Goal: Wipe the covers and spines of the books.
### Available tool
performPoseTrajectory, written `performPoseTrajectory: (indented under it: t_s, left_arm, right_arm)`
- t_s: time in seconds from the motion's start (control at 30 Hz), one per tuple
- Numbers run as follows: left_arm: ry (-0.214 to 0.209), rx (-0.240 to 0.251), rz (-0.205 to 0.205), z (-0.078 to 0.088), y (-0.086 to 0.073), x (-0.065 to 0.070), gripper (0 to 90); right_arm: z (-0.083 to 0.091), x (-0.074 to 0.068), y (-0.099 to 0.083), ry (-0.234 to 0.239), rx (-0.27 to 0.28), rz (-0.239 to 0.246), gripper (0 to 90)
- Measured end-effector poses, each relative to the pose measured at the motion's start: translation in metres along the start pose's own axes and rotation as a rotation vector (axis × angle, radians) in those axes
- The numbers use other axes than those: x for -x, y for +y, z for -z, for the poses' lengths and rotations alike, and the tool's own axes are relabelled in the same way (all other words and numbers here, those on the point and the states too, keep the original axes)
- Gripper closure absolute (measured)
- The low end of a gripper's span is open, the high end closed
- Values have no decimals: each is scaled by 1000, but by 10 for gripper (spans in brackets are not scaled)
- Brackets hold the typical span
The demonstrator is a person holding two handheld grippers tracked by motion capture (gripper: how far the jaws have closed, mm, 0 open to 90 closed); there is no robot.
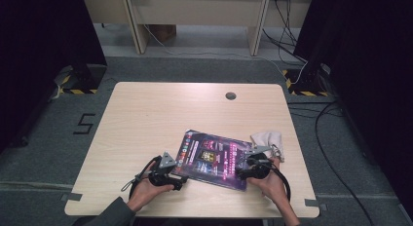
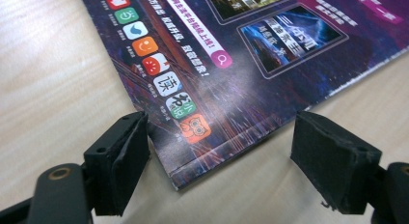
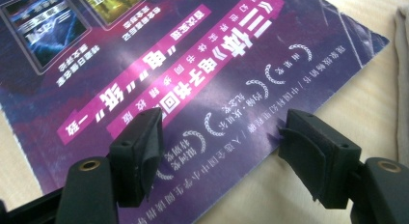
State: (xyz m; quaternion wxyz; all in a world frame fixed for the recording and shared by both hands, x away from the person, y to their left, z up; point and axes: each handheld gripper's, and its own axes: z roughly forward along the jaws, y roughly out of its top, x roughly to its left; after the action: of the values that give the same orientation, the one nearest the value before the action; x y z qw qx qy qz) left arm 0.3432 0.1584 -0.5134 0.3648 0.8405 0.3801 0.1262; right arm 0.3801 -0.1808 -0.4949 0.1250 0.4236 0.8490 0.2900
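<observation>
A dark purple magazine (image 1: 212, 159) lies flat on the wooden table (image 1: 146, 119), a little right of the middle near the front edge. My left gripper (image 1: 181, 181) rests at its near left corner. In the left gripper view that corner (image 2: 193, 156) sits between the wide-apart jaws of the left gripper (image 2: 219, 161), and neither pad presses on it. My right gripper (image 1: 242, 173) is at the magazine's right side. In the right gripper view the right gripper (image 3: 219, 154) hangs open over the printed cover (image 3: 193, 79), one jaw above the page and one at its edge.
A crumpled pale cloth (image 1: 268, 140) lies on the table just beyond the magazine's far right corner, close to my right hand. A round cable hole (image 1: 231, 95) sits near the table's far edge. Cables run over the floor at the right.
</observation>
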Motion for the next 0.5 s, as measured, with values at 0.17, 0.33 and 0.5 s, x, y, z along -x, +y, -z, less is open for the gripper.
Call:
performPoseTrajectory:
  t_s: [0.17, 0.33, 0.5]
  left_arm:
    - [8, -20, -9, 8, -7, 12, 211]
    - [-10, -31, -21, 14, -14, 26, 207]
    - [-50, -31, -20, 19, -18, 36, 200]
  right_arm:
    - [-7, 4, 11, -3, -10, 13, 309]
    - [-16, 6, 28, -26, -29, 41, 327]
    - [-25, 7, 43, -52, -40, 62, 337]
